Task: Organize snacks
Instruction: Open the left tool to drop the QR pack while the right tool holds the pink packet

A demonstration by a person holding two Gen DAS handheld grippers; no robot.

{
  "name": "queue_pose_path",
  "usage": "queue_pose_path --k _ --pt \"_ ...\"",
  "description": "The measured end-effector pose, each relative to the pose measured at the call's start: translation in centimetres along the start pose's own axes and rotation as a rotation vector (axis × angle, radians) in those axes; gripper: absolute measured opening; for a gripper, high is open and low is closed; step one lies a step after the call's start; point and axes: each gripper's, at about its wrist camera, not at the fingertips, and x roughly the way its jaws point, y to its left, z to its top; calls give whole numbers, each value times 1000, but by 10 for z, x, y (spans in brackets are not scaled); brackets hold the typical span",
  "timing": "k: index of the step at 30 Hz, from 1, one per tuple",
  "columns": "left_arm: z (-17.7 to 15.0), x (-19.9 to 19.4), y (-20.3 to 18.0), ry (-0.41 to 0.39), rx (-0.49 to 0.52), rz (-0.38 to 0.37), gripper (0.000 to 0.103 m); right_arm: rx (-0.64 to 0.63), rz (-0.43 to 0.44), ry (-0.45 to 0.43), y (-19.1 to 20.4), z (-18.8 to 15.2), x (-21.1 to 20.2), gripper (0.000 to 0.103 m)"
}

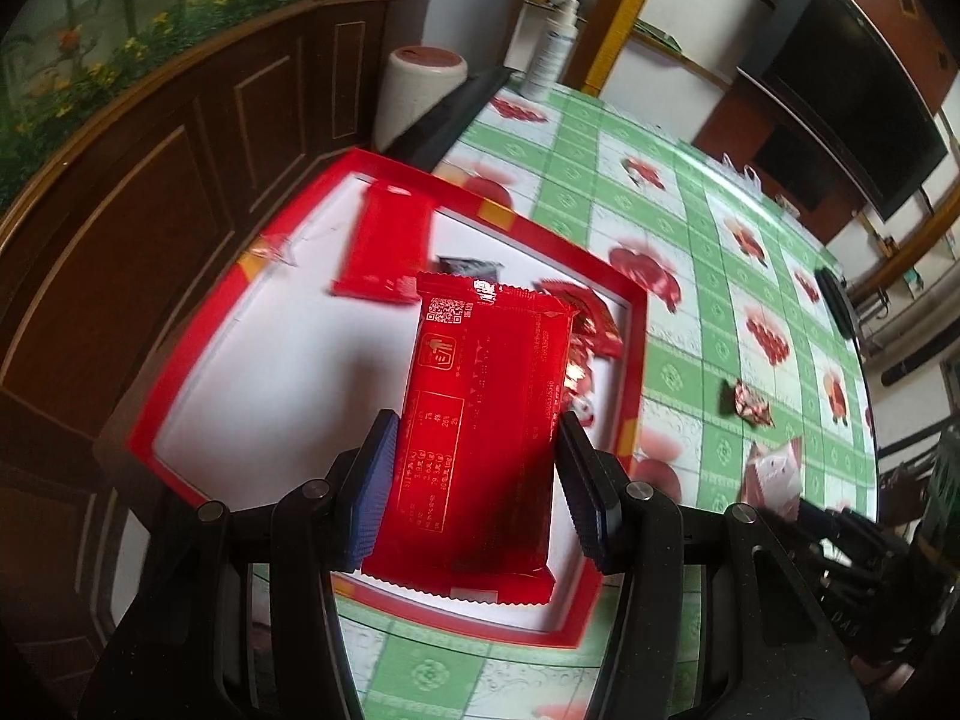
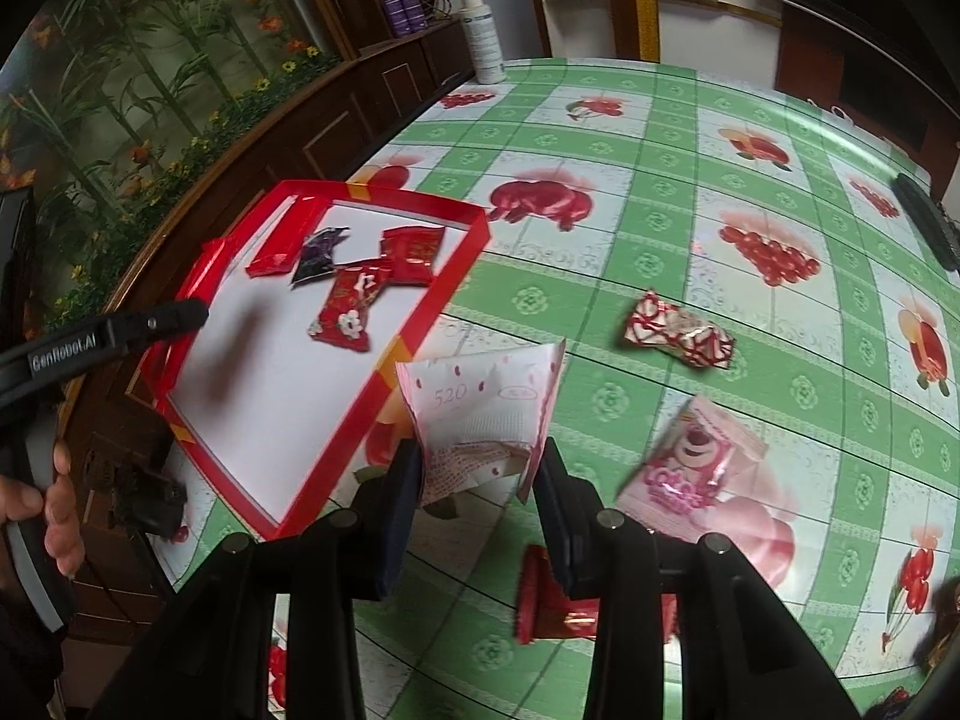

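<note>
A red-rimmed tray with a white floor (image 1: 636,348) (image 2: 432,300) sits at the table's left edge and holds several red snack packets (image 2: 345,306) and a dark one (image 2: 318,255). My left gripper (image 1: 477,438) is shut on a long red snack bar (image 1: 486,420) and holds it above the tray. My right gripper (image 2: 477,468) is shut on a white and pink packet marked 520 (image 2: 486,402), just right of the tray. A pink bear packet (image 2: 690,462), a red and white candy (image 2: 678,330) and a red packet (image 2: 555,606) lie on the table.
The table has a green and white fruit-print cloth (image 2: 600,222). A white spray bottle (image 2: 483,36) stands at its far edge. A dark remote (image 2: 930,228) lies at the far right. A wooden cabinet (image 1: 150,192) runs along the left.
</note>
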Motion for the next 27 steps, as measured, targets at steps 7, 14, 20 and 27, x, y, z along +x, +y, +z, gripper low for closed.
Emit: queue_pose_path --k 7,14,20,27 --pt "27 -18 33 -34 -62 14 52 -10 16 6 13 1 7 40" --pt "46 -25 52 -40 -48 47 52 -12 33 6 24 4 13 40" --pt "47 -21 64 -21 -48 59 52 -13 45 7 35 8 20 40" --pt "50 -10 73 19 -32 66 52 -30 61 13 52 14 28 40"
